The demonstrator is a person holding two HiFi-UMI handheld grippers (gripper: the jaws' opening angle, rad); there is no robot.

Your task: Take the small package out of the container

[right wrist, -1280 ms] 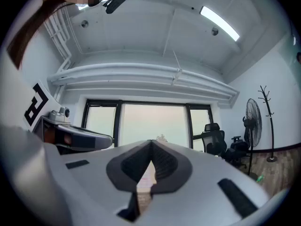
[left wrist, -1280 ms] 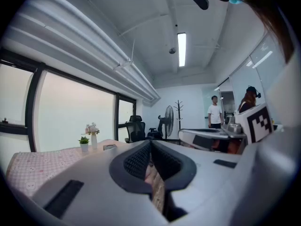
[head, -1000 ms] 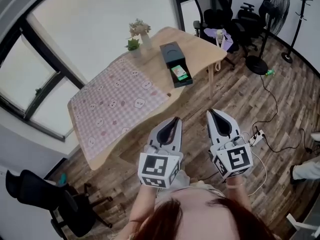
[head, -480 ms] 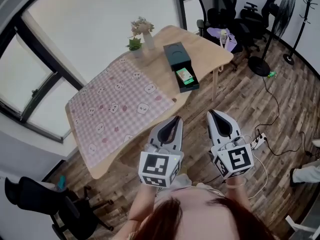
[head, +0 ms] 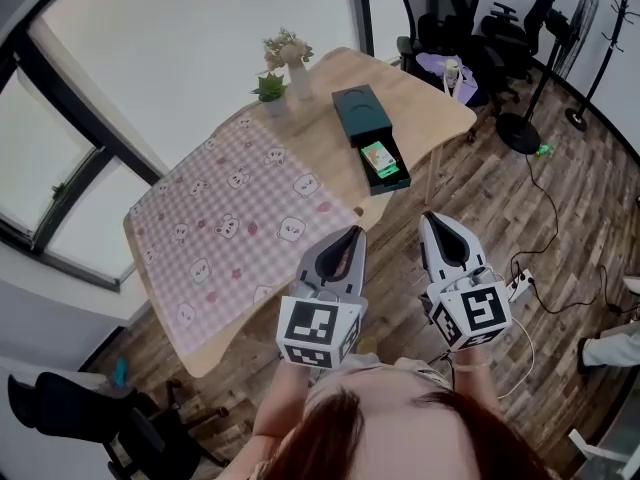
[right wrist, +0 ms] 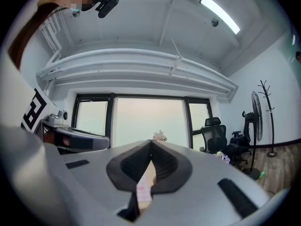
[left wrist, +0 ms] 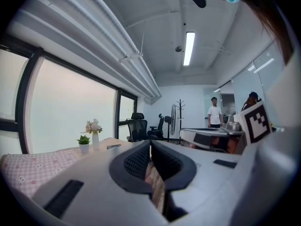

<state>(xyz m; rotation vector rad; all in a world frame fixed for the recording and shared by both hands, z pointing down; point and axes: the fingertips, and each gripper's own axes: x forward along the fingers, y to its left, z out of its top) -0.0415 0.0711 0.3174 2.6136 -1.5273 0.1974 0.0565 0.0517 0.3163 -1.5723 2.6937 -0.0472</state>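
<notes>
Right claw point(head: 433, 220) is pressed shut on nothing, and my left claw point(head: 352, 232) is the same, jaws together and empty. Both point level across the room toward the table, side by side and short of the work.

The small package point(head: 380, 158), green on top, lies in the pulled-out drawer point(head: 397, 179) of the dark container point(head: 358, 108). It is ahead of both claws and falls between their two lines, well apart from either tip. I cannot call one claw clearly nearer. The container's long axis runs from the far side of the table point(head: 430, 103) toward me, with the open drawer at the near end, so I judge the package can be approached straight on, lengthwise.

The container stands on bare wood just beside the pink checked cloth point(head: 240, 208). A small potted plant point(head: 268, 88) and a vase of flowers point(head: 290, 56) stand near its far end, clear of my path.
</notes>
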